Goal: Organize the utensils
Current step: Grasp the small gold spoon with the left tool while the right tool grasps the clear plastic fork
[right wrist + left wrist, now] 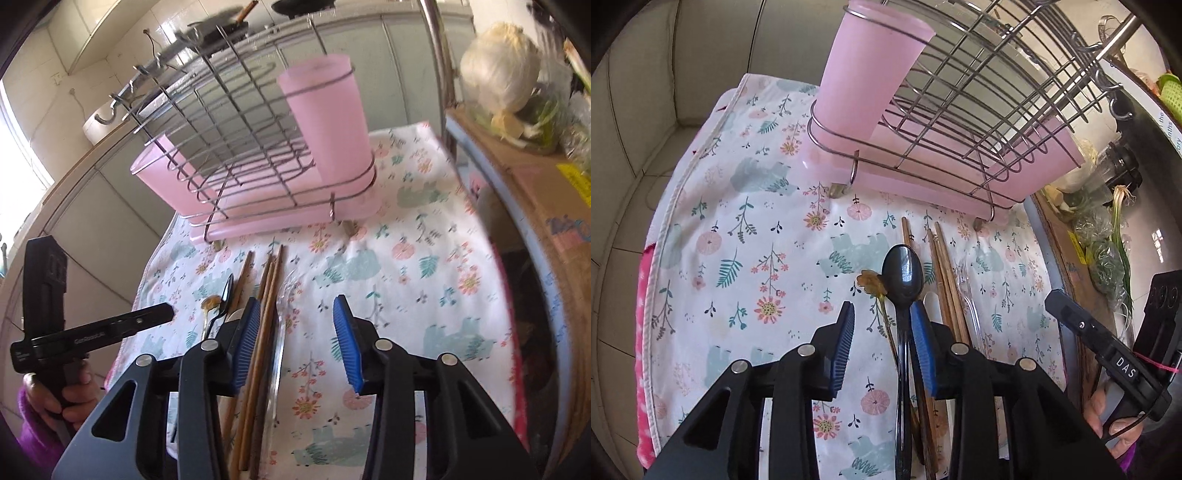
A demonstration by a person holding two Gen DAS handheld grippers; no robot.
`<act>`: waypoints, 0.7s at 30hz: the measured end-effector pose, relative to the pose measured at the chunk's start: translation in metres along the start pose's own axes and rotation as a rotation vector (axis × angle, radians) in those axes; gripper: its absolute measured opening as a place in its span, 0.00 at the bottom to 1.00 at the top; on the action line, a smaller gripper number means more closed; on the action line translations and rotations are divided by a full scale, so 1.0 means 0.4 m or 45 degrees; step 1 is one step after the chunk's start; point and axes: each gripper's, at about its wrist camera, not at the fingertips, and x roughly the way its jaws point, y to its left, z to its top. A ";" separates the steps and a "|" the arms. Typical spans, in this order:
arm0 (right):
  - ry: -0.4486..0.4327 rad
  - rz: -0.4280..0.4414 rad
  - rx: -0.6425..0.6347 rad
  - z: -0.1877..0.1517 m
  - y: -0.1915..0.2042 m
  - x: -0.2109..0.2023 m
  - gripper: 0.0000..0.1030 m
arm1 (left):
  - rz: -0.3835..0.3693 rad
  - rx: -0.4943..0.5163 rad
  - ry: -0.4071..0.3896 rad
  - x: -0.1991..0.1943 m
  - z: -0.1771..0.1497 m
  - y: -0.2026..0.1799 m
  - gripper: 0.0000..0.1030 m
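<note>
Left gripper (882, 328) spread wide over the black spoon (902, 273), which lies on the floral cloth (738, 229) with its handle running just inside the right-side pad (923, 347); nothing gripped. Right gripper (295, 332) likewise spread and unloaded, above the wooden chopsticks (258, 314) and a clear plastic utensil (280, 332). Small amber-headed spoon (871, 282) lies touching the black one.

Step judged: pick spoon, deliver to pink holder cup (864, 74) on the wire rack (979, 92). Advice: shift left gripper rightward so the handle sits centred, descend, close on handle alone, avoiding amber spoon and chopsticks.
</note>
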 end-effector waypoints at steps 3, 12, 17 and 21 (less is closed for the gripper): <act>0.083 0.075 0.046 0.007 0.004 0.049 0.41 | -0.006 -0.037 0.012 0.012 0.009 0.008 0.31; 0.227 0.061 0.079 0.017 0.017 0.198 0.41 | -0.017 -0.054 -0.004 0.000 0.023 0.027 0.31; 0.273 0.122 0.187 0.022 -0.015 0.252 0.17 | -0.052 -0.096 0.048 0.026 0.034 0.041 0.31; 0.265 0.185 0.244 0.026 -0.039 0.248 0.04 | -0.092 -0.117 0.082 0.045 0.037 0.046 0.31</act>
